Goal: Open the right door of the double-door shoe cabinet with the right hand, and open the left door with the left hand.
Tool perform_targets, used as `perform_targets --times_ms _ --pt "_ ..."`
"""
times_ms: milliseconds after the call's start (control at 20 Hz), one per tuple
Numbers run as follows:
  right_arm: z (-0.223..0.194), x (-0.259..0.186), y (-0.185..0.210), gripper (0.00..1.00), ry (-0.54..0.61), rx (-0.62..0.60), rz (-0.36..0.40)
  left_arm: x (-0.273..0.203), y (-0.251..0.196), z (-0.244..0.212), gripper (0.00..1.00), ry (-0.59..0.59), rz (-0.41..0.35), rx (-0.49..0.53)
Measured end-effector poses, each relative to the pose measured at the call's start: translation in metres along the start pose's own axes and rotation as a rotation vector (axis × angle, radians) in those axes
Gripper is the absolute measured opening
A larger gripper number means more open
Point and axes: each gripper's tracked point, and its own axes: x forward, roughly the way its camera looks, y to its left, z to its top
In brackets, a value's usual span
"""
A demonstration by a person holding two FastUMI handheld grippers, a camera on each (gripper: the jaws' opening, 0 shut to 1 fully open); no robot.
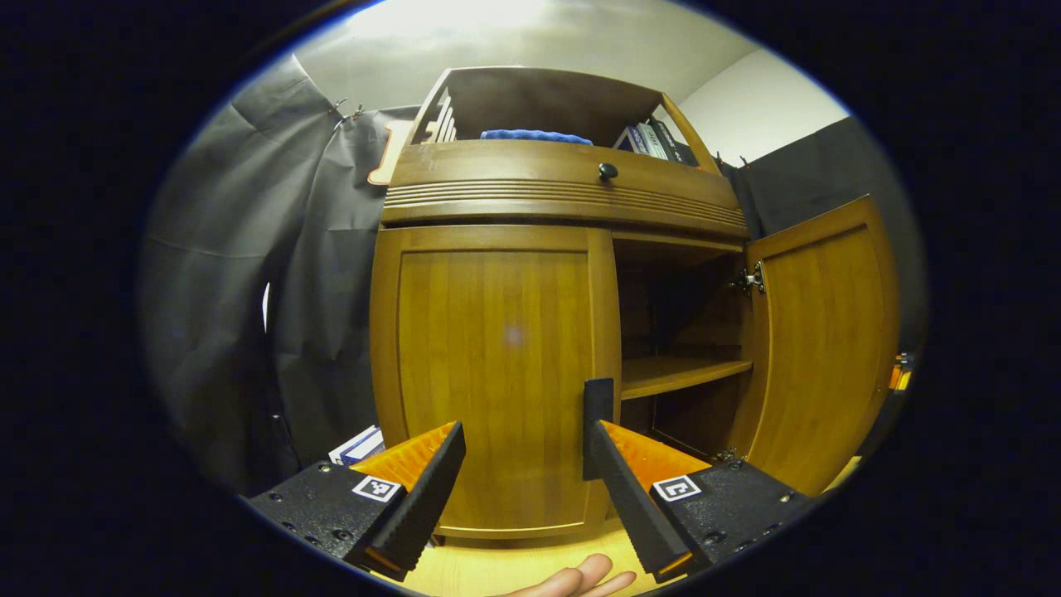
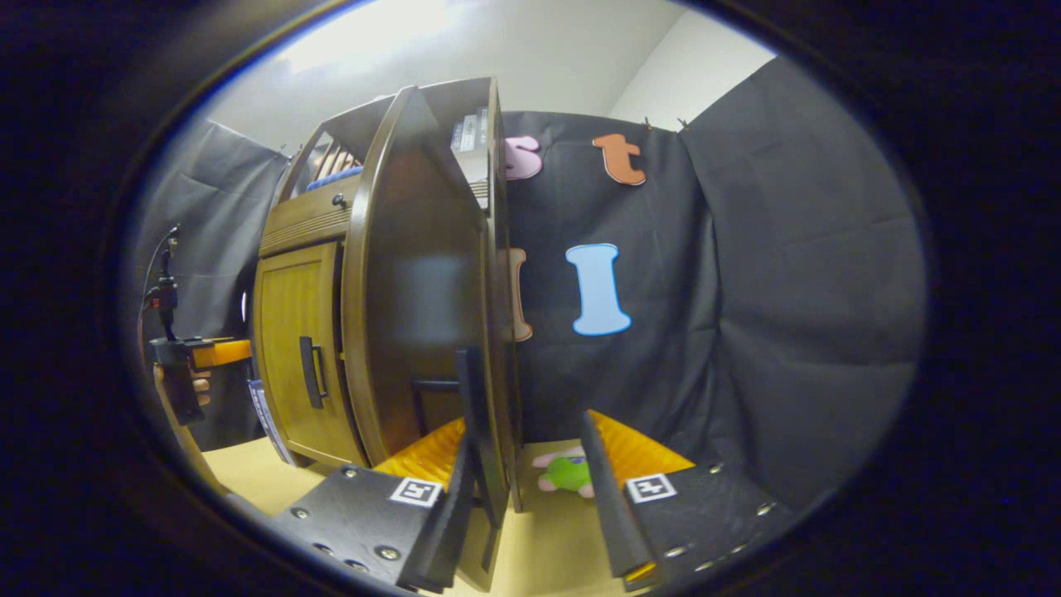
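Your left tongs (image 1: pixel 524 448) gape wide before the closed left door (image 1: pixel 494 373); your right tongs (image 2: pixel 522 464) straddle the swung-out right door (image 2: pixel 419 282), not clamping it.

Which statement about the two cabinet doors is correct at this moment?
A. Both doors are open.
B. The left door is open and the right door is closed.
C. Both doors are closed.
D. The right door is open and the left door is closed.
D: in the left gripper view the right door stands swung out, showing the shelf, while the left door lies flat and closed.
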Motion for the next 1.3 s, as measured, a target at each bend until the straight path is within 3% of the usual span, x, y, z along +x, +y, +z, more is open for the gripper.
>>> perform_targets --times_ms 200,400,450,550,650,700,750,800,850,900,950,1000,1100,1200,1300 --pt "0.000 -0.002 0.000 0.76 -0.010 -0.016 -0.005 0.014 -0.009 -0.016 0.92 0.028 -0.013 -0.004" --pt "0.004 -0.013 -0.007 0.86 -0.018 -0.039 -0.022 0.020 -0.010 -0.026 0.95 0.054 -0.018 -0.009" --pt "0.006 -0.019 -0.013 0.82 -0.023 -0.037 -0.033 0.022 -0.011 -0.027 0.95 0.055 -0.020 -0.011" --pt "0.018 -0.031 -0.025 0.91 -0.052 -0.015 -0.080 0.023 -0.011 -0.029 0.95 0.050 -0.019 -0.021" --pt "0.028 -0.044 -0.032 0.83 -0.078 0.008 -0.111 0.027 -0.014 -0.032 0.92 0.051 -0.033 -0.029" --pt "0.036 -0.050 -0.028 0.89 -0.096 0.016 -0.110 0.030 -0.017 -0.032 0.95 0.047 -0.040 -0.035" --pt "0.042 -0.054 -0.022 0.85 -0.116 0.017 -0.109 0.034 -0.020 -0.030 0.92 0.038 -0.043 -0.044" --pt "0.048 -0.059 -0.016 0.93 -0.133 0.013 -0.105 0.037 -0.021 -0.030 0.95 0.029 -0.044 -0.055" --pt "0.053 -0.063 -0.009 0.93 -0.148 0.007 -0.101 0.040 -0.023 -0.031 0.92 0.023 -0.048 -0.064" --pt "0.058 -0.067 -0.001 0.86 -0.162 0.001 -0.095 0.043 -0.025 -0.033 0.95 0.022 -0.051 -0.073" --pt "0.063 -0.071 0.009 0.93 -0.176 -0.005 -0.089 0.048 -0.027 -0.037 0.95 0.026 -0.056 -0.080" --pt "0.068 -0.074 0.017 0.93 -0.186 -0.005 -0.082 0.051 -0.030 -0.040 0.91 0.024 -0.064 -0.086" --pt "0.075 -0.080 0.036 0.94 -0.207 0.008 -0.058 0.062 -0.036 -0.038 0.95 -0.016 -0.091 -0.086" --pt "0.082 -0.087 0.053 0.94 -0.224 0.024 -0.027 0.072 -0.041 -0.033 0.91 -0.070 -0.116 -0.068" --pt "0.086 -0.090 0.068 0.94 -0.232 0.039 -0.001 0.082 -0.043 -0.030 0.93 -0.118 -0.121 -0.051"
